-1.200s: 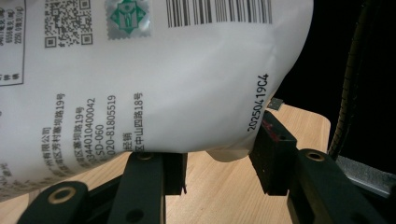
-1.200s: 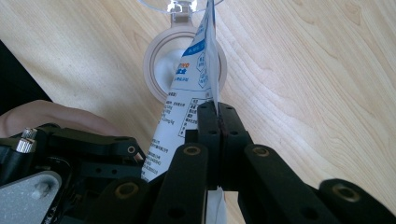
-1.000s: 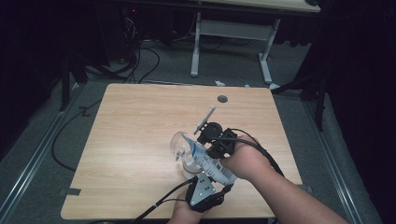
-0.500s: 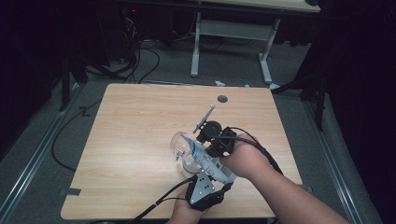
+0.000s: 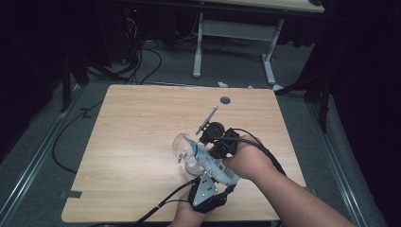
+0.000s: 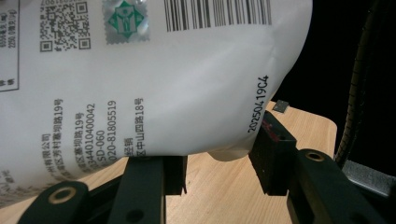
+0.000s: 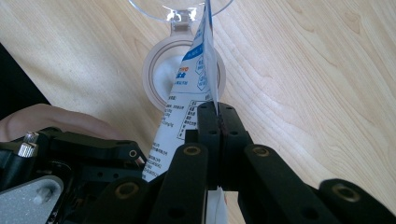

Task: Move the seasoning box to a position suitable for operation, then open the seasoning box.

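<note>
A white printed pouch (image 5: pixel 208 161) is held tilted over a small round jar (image 7: pixel 161 74) with white contents, which stands on the wooden table (image 5: pixel 142 142). The jar's clear hinged lid (image 5: pixel 179 144) stands open. My right gripper (image 7: pixel 218 112) is shut on the pouch's thin side seam, just above the jar. In the high view it (image 5: pixel 204 145) comes in from the right. My left gripper (image 6: pixel 219 154) grips the pouch's lower end (image 6: pixel 140 84), whose barcode side faces the camera. In the high view my left gripper (image 5: pixel 213 174) sits near the table's front edge.
A thin grey rod (image 5: pixel 207 119) lies slanted just beyond my right gripper. A dark round grommet (image 5: pixel 225 100) sits near the table's far edge. Cables trail off the front edge and over the floor at left. Another desk's legs stand behind.
</note>
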Demonstrator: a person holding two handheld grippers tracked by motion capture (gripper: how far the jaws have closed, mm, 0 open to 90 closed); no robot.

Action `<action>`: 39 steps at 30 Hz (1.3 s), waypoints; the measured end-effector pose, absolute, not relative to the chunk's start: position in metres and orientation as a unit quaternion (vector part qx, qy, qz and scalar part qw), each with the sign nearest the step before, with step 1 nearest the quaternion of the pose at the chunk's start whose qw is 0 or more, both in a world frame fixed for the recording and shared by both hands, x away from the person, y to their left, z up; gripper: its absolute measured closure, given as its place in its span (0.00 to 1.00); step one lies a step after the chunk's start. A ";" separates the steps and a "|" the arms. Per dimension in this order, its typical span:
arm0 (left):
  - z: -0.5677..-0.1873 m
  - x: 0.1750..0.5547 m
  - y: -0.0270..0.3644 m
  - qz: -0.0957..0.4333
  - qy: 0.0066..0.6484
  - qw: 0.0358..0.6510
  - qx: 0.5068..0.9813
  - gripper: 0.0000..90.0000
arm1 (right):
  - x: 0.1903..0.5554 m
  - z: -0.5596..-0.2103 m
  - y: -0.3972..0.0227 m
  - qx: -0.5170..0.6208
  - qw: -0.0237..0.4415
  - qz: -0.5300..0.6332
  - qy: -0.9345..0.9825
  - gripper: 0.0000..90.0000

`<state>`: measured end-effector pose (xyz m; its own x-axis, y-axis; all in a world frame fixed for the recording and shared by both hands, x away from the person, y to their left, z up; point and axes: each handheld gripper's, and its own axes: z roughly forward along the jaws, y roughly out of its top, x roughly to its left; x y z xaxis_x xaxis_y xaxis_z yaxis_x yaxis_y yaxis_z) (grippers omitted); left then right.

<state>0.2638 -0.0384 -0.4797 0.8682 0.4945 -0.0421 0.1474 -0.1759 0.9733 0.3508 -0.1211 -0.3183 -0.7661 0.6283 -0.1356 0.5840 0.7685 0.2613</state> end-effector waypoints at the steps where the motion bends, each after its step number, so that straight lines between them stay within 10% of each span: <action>1: -0.480 0.264 -0.038 0.143 0.213 0.606 0.753 0.67 | 0.350 -0.318 -0.121 0.324 0.109 0.103 0.934 1.00; 39: -0.477 0.263 -0.038 0.142 0.215 0.612 0.748 0.67 | 0.350 -0.316 -0.119 0.321 0.112 0.104 0.935 1.00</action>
